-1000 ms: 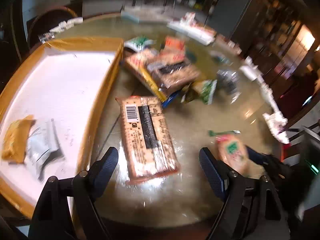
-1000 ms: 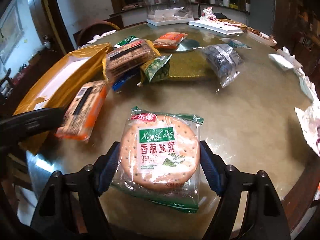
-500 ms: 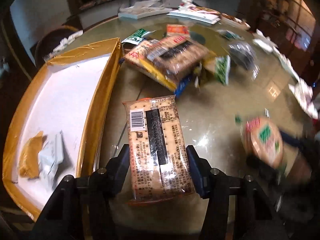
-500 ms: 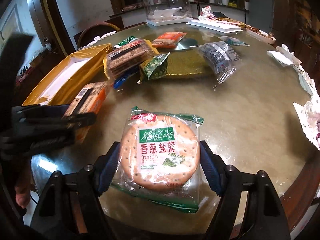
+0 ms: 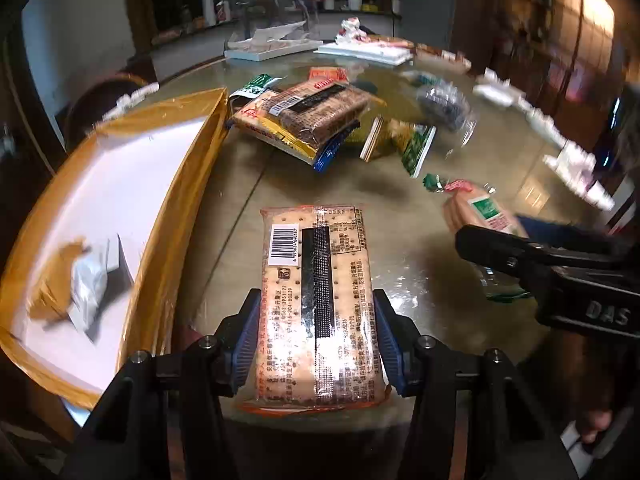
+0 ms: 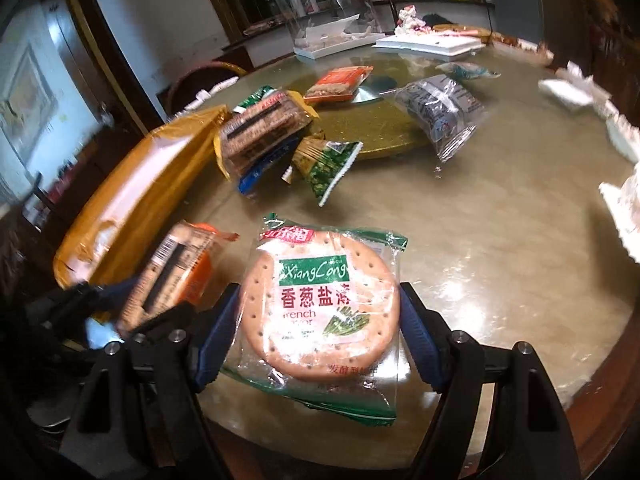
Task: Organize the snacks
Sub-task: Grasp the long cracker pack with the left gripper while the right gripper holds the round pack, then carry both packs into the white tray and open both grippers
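A rectangular cracker packet (image 5: pixel 316 280) with a barcode and a black strip lies on the glossy round table (image 5: pixel 400 184). My left gripper (image 5: pixel 316 336) straddles its near half. The jaws are closing and the blue pads (image 5: pixel 244 332) press on its long sides. In the right wrist view, my right gripper (image 6: pixel 320 336) is shut on a round cracker packet (image 6: pixel 320 300) with a green label. The rectangular packet (image 6: pixel 172 272) lies just left of it. A gold box with a white inside (image 5: pixel 180 208) stands at the left.
A silver sachet (image 5: pixel 90 284) and a tan one lie in the box. A pile of snack packets (image 5: pixel 316 116), a green packet (image 6: pixel 328 164), a clear bag of dark sweets (image 6: pixel 436 108) and an orange packet (image 6: pixel 336 82) lie mid-table. White trays and tissues line the far and right edges.
My left gripper moved forward over the rectangular packet and its jaws narrowed from wide open onto the packet's sides. The right gripper kept its hold on the round packet.
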### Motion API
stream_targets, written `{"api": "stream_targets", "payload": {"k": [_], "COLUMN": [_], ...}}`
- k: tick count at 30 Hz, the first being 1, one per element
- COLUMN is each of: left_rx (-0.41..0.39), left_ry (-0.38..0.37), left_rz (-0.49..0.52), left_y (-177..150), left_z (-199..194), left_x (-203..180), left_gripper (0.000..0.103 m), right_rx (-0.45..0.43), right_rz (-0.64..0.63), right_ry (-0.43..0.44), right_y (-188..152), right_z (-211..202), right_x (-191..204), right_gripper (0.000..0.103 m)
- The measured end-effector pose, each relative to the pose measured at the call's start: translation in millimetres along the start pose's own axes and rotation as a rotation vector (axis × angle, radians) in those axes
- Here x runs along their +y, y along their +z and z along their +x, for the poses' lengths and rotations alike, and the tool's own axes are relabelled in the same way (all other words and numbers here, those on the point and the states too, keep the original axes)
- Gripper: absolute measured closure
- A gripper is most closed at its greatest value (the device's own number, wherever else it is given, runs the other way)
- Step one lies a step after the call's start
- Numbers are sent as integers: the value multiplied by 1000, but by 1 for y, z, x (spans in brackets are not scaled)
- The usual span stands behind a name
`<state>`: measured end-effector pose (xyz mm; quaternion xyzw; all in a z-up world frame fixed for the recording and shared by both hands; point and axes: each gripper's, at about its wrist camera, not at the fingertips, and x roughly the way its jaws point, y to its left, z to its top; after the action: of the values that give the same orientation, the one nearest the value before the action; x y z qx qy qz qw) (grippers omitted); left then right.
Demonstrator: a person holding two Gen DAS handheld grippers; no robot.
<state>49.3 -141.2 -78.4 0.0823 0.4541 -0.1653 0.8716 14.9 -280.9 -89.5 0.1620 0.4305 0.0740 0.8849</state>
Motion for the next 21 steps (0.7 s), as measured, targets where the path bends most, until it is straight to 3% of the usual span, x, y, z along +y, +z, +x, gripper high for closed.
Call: {"api": "stream_targets", "payload": {"k": [3,8,13,21], "left_rx": [-37,-156,-226,-296], "left_ry": [-95,-141,-109,-29], "left_rz": [-77,-147,-260,-414], "left_y": [1,4,9,6], "left_z": [-17,-58,-89,-112], "left_x": [14,36,79,148], "left_gripper": [50,50,50,50], "right_rx": [-16,-81,-123,-81], "right_rz": [25,40,4,-78], "right_ry": [15,89,182,330], "right_y": [3,14,34,55], "right_z": [-3,-11,-11,19], "right_x": [2,23,64,143], "right_gripper": [26,26,26,26]}}
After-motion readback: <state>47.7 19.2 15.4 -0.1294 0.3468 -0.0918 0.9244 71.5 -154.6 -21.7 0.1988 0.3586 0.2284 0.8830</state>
